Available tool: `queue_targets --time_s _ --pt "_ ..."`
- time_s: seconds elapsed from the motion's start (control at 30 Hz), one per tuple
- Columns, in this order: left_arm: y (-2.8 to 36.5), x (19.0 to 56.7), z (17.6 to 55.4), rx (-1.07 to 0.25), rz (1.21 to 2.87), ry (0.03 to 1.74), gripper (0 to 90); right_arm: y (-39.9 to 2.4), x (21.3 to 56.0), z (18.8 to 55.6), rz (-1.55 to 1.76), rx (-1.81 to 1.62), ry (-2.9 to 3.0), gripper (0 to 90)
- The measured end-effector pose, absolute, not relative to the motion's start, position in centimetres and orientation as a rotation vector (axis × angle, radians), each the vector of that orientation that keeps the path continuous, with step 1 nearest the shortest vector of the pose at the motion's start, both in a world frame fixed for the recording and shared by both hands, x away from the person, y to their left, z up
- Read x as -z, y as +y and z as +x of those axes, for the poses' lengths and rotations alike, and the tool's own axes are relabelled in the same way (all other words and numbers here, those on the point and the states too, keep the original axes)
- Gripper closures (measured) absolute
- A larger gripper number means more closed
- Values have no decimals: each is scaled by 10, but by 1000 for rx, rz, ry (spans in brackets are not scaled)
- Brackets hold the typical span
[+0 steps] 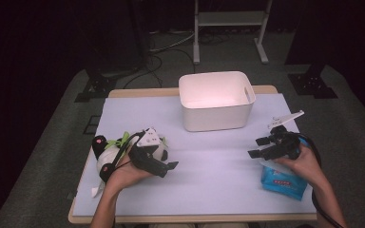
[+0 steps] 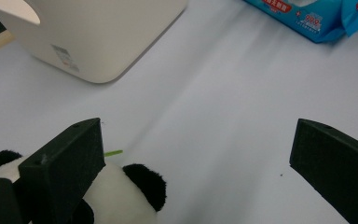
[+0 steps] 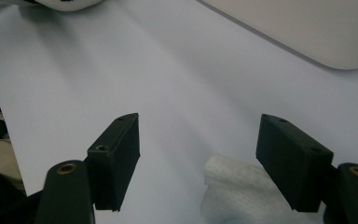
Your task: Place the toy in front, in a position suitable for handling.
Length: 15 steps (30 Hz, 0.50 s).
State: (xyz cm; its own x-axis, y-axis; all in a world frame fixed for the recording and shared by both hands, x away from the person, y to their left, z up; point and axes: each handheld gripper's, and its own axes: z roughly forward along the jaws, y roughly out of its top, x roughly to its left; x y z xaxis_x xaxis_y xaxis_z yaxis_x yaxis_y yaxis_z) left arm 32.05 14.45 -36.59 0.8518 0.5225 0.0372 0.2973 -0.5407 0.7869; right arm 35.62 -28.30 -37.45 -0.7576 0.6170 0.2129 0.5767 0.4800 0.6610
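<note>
A black-and-white panda plush [image 1: 108, 154] with a green ribbon lies at the table's left. My left gripper [image 1: 167, 167] hovers just right of it, jaws open and pointing right. In the left gripper view the panda [image 2: 126, 196] lies under the left jaw, not pinched. My right gripper [image 1: 257, 147] stands open at the right, pointing left, above a blue wipes pack [image 1: 283, 183]. In the right gripper view its jaws [image 3: 198, 154] stand wide over bare mat, with a white wipe [image 3: 235, 186] low between them, untouched.
A white plastic bin [image 1: 216, 111] with cut-out handles stands at the back centre of the pale mat [image 1: 209, 175]. It also shows close by as the bin [image 2: 88, 42] and the bin [image 3: 303, 28]. The wipes pack [image 2: 303, 16] lies far ahead of the left gripper.
</note>
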Motion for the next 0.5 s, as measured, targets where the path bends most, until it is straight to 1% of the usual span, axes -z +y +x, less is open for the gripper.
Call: queue_targets --time_s 0.23,0.5 --pt "144 365 320 -331 2179 582 21 -281 379 358 1070 -1150 2677 290" --pt "143 360 320 -328 2192 566 22 -279 375 358 1053 -1154 2686 290"
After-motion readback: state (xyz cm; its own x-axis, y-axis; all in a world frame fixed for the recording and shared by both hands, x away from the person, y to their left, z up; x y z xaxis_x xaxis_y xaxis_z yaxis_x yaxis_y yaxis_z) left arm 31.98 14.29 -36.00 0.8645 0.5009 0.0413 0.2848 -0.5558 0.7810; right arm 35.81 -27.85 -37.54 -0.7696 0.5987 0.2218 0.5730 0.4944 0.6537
